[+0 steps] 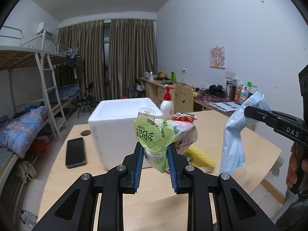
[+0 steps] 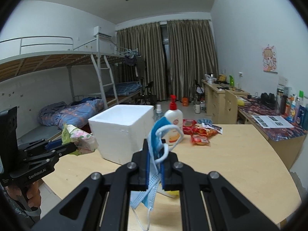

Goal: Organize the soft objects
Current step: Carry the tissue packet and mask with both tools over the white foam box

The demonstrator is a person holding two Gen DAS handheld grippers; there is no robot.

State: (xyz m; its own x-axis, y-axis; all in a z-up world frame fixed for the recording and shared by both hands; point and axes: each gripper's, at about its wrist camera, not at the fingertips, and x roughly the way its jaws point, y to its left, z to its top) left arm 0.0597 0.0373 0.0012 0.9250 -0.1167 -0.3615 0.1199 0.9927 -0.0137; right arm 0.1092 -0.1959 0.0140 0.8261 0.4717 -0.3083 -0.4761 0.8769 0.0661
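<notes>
Left wrist view: the left gripper was clamped on a crumpled green plastic tissue packet, held above the pale wooden table. The open white foam box stood just beyond the claw, to its left; a yellow sponge lay just right of it, not yet collected.

Right wrist view: the right gripper was closed on a limp blue surgical mask, its loops dangling. The box sat ahead, slightly left; its inside was not visible. Red snack packets lay well ahead to the right. Judged part-way: both items lifted, neither deposited.
</notes>
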